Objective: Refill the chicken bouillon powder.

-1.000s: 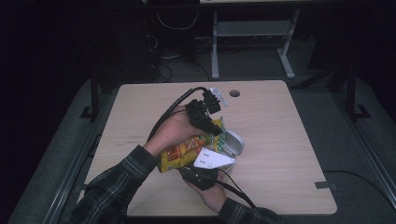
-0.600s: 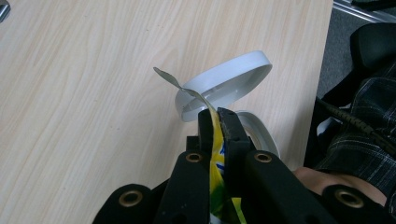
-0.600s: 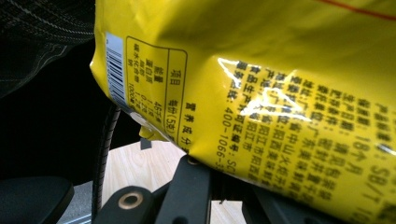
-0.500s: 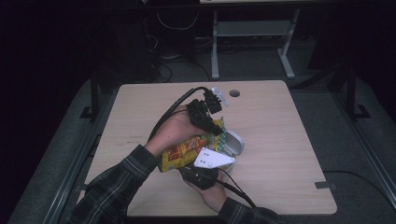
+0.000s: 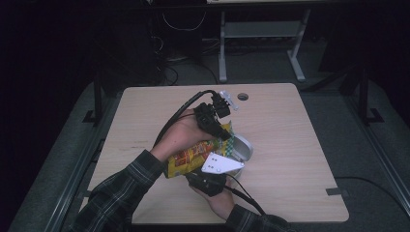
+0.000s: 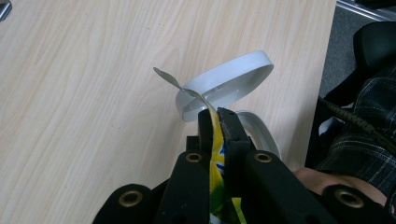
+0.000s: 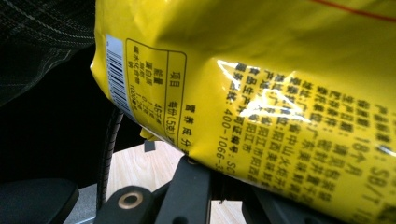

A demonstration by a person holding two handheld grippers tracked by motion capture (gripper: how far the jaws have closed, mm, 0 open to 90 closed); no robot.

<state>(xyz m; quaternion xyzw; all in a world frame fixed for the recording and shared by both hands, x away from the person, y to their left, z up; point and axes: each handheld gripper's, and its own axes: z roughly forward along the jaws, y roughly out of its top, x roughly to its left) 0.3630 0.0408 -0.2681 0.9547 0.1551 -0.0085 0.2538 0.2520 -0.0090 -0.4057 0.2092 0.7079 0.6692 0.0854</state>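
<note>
Almost nothing has changed over the last second: your two hands sit where they were, and the yellow snack bag (image 5: pixel 193 155) hangs between them at the same tilt above the table (image 5: pixel 300 145). I read that as a hold rather than a pour or a tear, so the work is paused with the bag poised over the white bowl (image 5: pixel 243 146).

Your left hand-held gripper (image 5: pixel 223 133) is clamped tight on the bag's top edge; in the left gripper view the jaws pinch the yellow film flat, and a torn silver-lined flap curls up past the tips. Your right hand-held gripper (image 5: pixel 205 180) is closed on the bag's lower end from beneath; in the right gripper view the film drapes over the jaws, so the contact itself is hidden.

The bag is glossy, crinkled foil, yellow with red and orange print on the front and a barcode (image 7: pixel 117 79) and small dark text on the back. It lies slanted, mouth end nearest the bowl, which looks tipped on edge just below the left jaws.
</note>
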